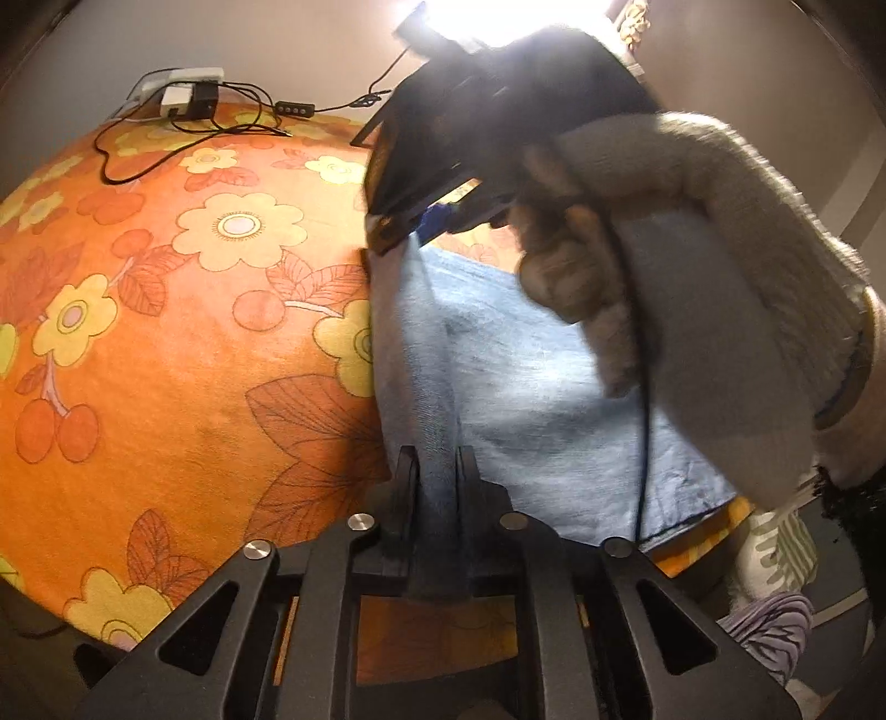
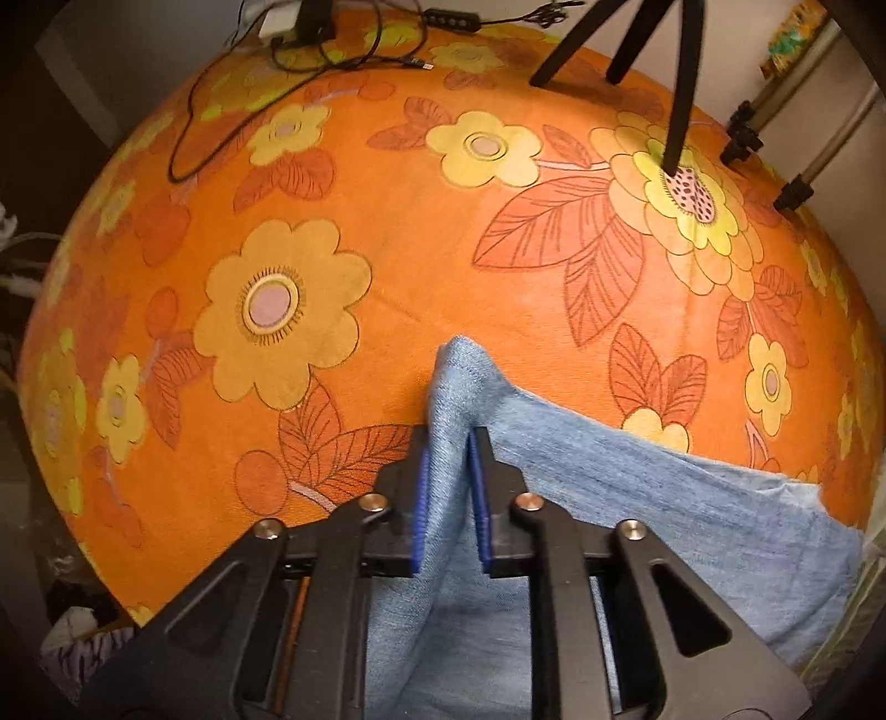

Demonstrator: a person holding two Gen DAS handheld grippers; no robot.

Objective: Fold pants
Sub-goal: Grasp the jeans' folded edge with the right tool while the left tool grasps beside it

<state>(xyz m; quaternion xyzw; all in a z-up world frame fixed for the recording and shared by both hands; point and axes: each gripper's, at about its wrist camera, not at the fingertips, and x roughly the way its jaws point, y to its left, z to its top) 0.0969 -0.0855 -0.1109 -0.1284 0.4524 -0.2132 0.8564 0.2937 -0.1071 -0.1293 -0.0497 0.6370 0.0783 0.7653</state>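
Light blue denim pants (image 1: 531, 387) hang lifted above an orange flowered cloth surface (image 1: 166, 310). My left gripper (image 1: 437, 471) is shut on a fold of the pants. In the left wrist view the other gripper (image 1: 437, 183), held by a gloved hand (image 1: 692, 266), pinches the same edge higher up. In the right wrist view my right gripper (image 2: 449, 443) is shut on a bunched corner of the pants (image 2: 637, 498), which drape down to the right over the orange surface (image 2: 387, 221).
A power strip with adapters and black cables (image 1: 183, 99) lies at the far edge of the surface; it shows in the right wrist view too (image 2: 310, 22). Black tripod legs (image 2: 681, 83) stand on the far right part. A patterned cloth (image 1: 775, 626) lies lower right.
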